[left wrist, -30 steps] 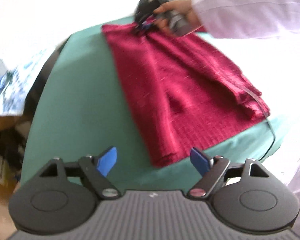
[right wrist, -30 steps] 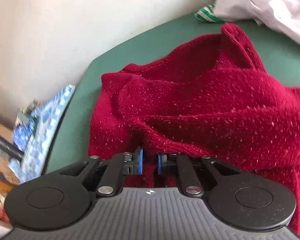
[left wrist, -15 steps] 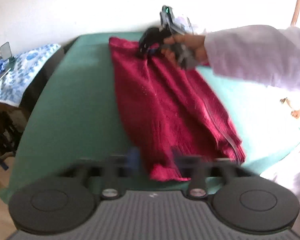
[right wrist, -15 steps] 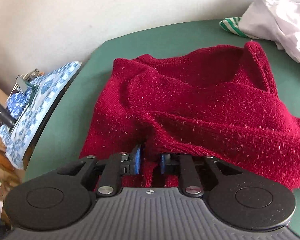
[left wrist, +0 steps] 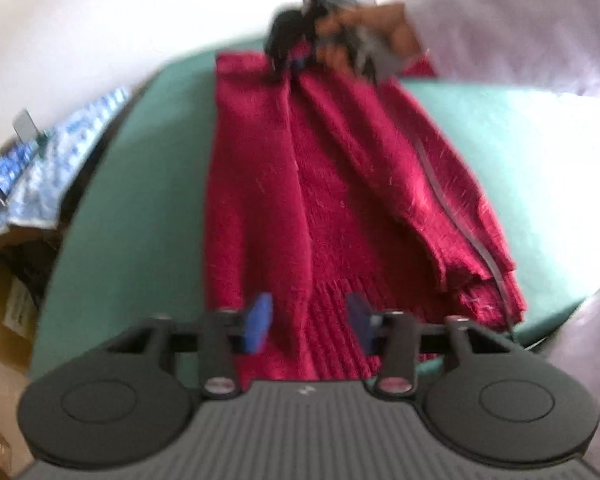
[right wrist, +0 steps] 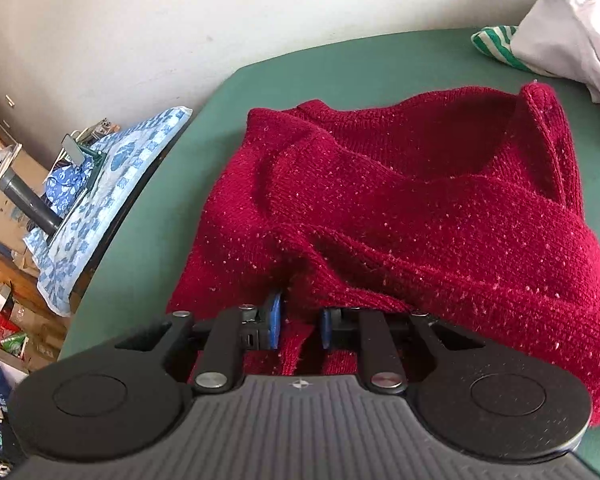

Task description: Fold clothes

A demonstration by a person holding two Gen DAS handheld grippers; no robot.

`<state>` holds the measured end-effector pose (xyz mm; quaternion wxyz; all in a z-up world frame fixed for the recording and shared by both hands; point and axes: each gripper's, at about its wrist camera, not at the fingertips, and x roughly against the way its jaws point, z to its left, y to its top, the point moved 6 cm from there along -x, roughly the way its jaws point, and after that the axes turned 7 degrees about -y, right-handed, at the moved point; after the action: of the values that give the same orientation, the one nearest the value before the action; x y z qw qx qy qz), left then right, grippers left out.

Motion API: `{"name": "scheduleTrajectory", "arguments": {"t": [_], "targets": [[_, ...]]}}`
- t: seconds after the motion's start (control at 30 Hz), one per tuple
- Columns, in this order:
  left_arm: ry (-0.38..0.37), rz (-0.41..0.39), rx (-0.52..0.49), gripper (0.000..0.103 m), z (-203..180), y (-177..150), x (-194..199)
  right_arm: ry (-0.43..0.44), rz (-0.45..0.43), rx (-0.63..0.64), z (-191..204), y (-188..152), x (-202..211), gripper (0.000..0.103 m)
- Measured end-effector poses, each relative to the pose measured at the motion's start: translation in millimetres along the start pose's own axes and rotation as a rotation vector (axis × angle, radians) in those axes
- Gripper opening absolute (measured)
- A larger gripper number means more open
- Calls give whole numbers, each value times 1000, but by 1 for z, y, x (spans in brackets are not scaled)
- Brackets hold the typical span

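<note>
I can't read any text, label, brand or number in either wrist view. The cardboard boxes (right wrist: 3,208) and packaging on the floor beside the bench (right wrist: 340,68) carry print, but it's too small and blurred for me to make out.
</note>
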<state>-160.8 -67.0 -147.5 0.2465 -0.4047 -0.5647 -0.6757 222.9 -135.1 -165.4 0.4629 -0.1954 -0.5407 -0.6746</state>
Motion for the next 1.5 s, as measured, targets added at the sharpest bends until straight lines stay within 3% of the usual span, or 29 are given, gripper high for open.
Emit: {"name": "scheduleTrajectory", "arguments": {"t": [0.03,0.07,0.13,0.17,0.3,0.37,0.5,0.53,0.6,0.7,0.77,0.83,0.87,0.9,0.93,0.97,1.0,1.07,1.1,1.23,1.33,1.4,1.43,1.5], "targets": [[5,12,16,25,1,0,-4,11,5,-13,-2,1,0,20],[2,8,36,9,2,0,-3,25,12,-29,-4,2,0,20],[-3,-1,75,0,3,2,0,48,14,-48,-8,5,2,16],[-5,-5,95,0,4,3,1,55,1,-46,-9,7,5,12],[-40,-23,114,0,-3,8,7,60,-96,33,-6,11,16,12],[-47,3,117,0,-7,7,-1,23,-70,58,-7,8,6,9],[-39,39,73,0,-13,4,-6,94,-35,-25,-16,7,4,16],[-39,52,58,2,-14,3,-5,114,-27,-48,-19,7,4,22],[-30,79,23,20,-15,0,-1,131,45,-65,-23,4,7,23],[-22,61,-7,23,-10,1,21,164,215,-81,-29,-4,16,24],[-37,28,-8,29,-7,6,41,239,253,-36,-27,-2,35,28],[-45,-16,-23,47,-3,14,59,354,218,27,-22,11,57,28],[-44,-34,-29,52,-1,19,62,393,161,52,-20,21,66,33],[-42,-49,-31,52,3,26,61,408,98,79,-18,32,72,43],[-39,-63,-34,51,6,32,61,362,51,99,-16,41,69,65],[-33,-62,-30,46,9,38,53,300,9,117,-15,50,64,70],[-24,-48,-22,44,11,44,39,238,-34,135,-14,59,59,66],[-7,-7,-3,23,16,49,8,113,-132,175,-9,70,43,56],[1,16,6,22,18,51,-9,63,-178,195,-5,74,34,56],[32,20,40,20,19,51,-41,5,-75,232,6,68,-27,54],[26,-8,68,18,20,47,-39,0,-107,321,21,55,-42,55],[21,-11,83,18,21,44,-37,-23,-150,415,31,50,-43,33],[17,-8,94,18,22,45,-38,-37,-160,426,34,54,-44,5],[1,0,124,18,24,50,-38,-69,-184,402,31,69,-44,2]]}}
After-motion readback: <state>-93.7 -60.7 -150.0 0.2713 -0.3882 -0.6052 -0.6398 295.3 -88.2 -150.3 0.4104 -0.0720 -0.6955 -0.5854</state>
